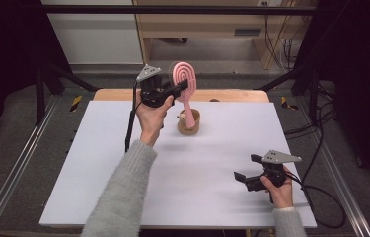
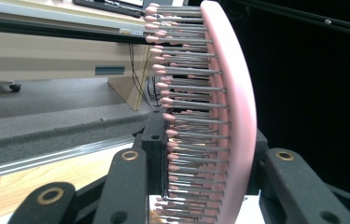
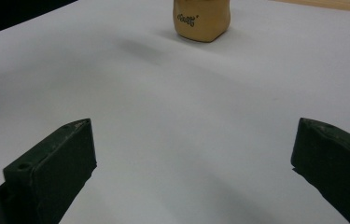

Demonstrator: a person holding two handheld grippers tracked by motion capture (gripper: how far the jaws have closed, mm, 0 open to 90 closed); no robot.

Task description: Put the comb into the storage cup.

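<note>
Brush (image 1: 184,79) clamped in left gripper (image 1: 180,88), held upright above cup (image 1: 189,123) near far edge of table (image 1: 123,197), left of centre. Handle end pointing down into cup mouth; whether tip touches the cup wall or floor cannot be told. Left gripper view: jaws closed on brush (image 2: 228,116) head, bristles facing left, pink back facing right.

Step in hand, judged from pose: brush either going into or coming out of cup. Direction not readable from a single moment. Next move calls for a straight vertical path, handle kept in line with cup axis; any sideways drag likely to tip the light cup.

Right gripper (image 1: 246,175) resting low near right front corner of table, jaws wide apart, holding nothing. Right gripper view: cup (image 3: 202,18) well ahead, bare white surface between.

Edges and room:
- Cup close to far edge; little margin behind it, wooden strip beyond.
- Wide open surface between cup and front edge; ample room for setting brush down.
- Left side free of objects apart from left cable (image 1: 129,128) hanging to the table.
- Right gripper well apart from cup; free to steady it if needed.
</note>
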